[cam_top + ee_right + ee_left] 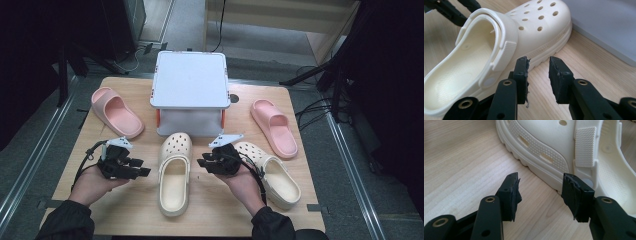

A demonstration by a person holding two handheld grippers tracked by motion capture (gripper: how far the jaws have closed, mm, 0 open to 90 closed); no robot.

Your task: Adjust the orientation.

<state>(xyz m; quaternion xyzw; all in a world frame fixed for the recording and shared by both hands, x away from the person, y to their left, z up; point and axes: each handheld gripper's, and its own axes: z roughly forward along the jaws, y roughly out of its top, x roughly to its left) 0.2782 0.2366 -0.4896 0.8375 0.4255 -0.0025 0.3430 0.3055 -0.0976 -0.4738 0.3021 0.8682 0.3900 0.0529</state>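
Note:
A cream clog [175, 172] lies on the wooden table [130, 210] between my two grippers, toe toward the white box. My left gripper [144, 167] is at the clog's left side, pointing at it. In the left gripper view that gripper [540, 192] stands open, its pads apart over bare wood, close to the clog's sole and strap [544, 142]. My right gripper [201, 163] is at the clog's right side. In the right gripper view it [538, 67] is open too, with nothing between its pads, just short of the clog [499, 42].
A second cream clog [272, 172] lies right of my right hand. One pink slide [116, 112] rests at the far left, another [274, 127] at the far right. A white box [190, 92] stands behind the middle clog.

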